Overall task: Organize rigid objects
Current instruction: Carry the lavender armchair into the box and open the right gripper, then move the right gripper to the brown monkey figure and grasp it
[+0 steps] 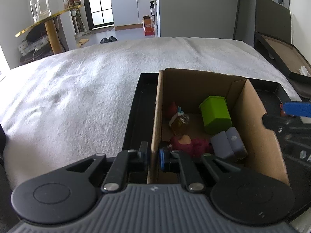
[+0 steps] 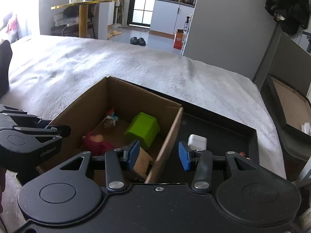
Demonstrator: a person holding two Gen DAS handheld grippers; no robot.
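Pinching the brown cardboard box (image 1: 194, 97) wall, the left gripper (image 1: 153, 155) steadied it; the right gripper (image 2: 159, 155) straddled the opposite wall, unclosed, needing a square bite.

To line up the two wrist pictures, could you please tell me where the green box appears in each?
Left wrist: green box right of centre, inside the cardboard box, toward its far right corner.
Right wrist: green box at centre, inside the cardboard box, by its right wall.
Shared landmark: the pink toy lying nearer the camera, left of the green box.
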